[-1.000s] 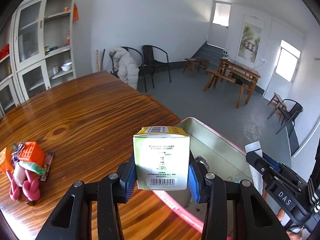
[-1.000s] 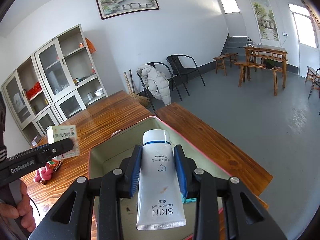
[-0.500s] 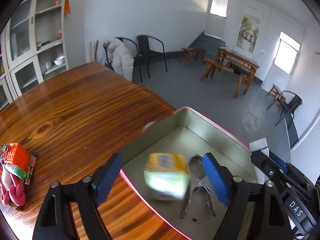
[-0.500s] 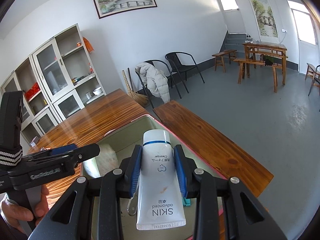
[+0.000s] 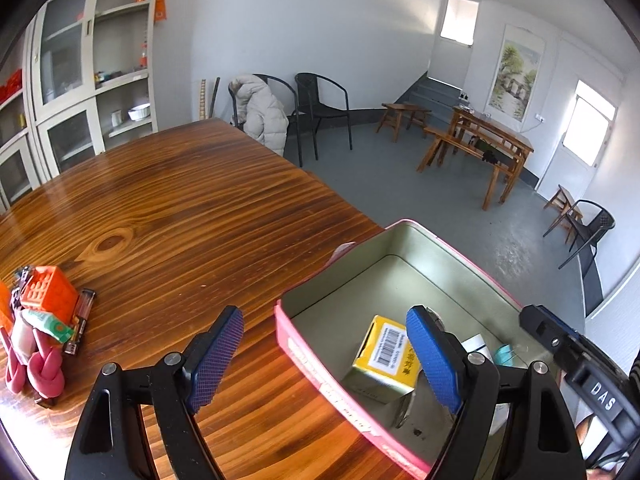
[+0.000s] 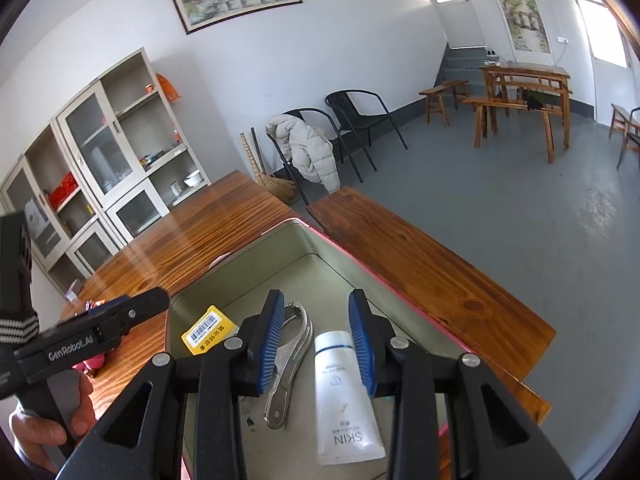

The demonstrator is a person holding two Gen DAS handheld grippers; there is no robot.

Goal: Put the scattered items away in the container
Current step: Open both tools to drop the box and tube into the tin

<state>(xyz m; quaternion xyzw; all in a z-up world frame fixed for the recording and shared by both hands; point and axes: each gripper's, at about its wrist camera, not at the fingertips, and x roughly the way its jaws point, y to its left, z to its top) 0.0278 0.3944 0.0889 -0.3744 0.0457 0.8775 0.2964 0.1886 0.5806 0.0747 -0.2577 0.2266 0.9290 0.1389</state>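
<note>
The left claw [image 5: 326,316] stands wide open with nothing between its pads, straddling the near rim of the container [image 5: 400,222]. The yellow box [image 5: 384,356] lies inside, tilted on the floor of the tin just beside the claw's right pad, and free of it.

The right claw [image 6: 317,300] hangs over the same container, part open. The white tube [image 6: 344,392] lies below it on the floor of the tin, long axis running along the claw's own line, cap end away from the camera. A clear gap shows between the tube and the left pad, so I judge it released. A metal clip [image 6: 288,360] lies beside the tube, roughly parallel to it.

So 3 things are in the container, and what counts for the coming move is where the rest sits. The leftover heap is on the desk [image 5: 180,208], far off to the left of the left claw and well apart from the container: an orange block [image 5: 50,292], a green packet [image 5: 46,322] leaning on it, and a pink knotted thing [image 5: 44,368] nearest the camera. The left claw is plainly the nearer of the 2; the right claw has the whole container between it and the heap. The likely next reach is a swing leftward by the left claw, and the things there touch one another, so singling 1 out will need care.
</note>
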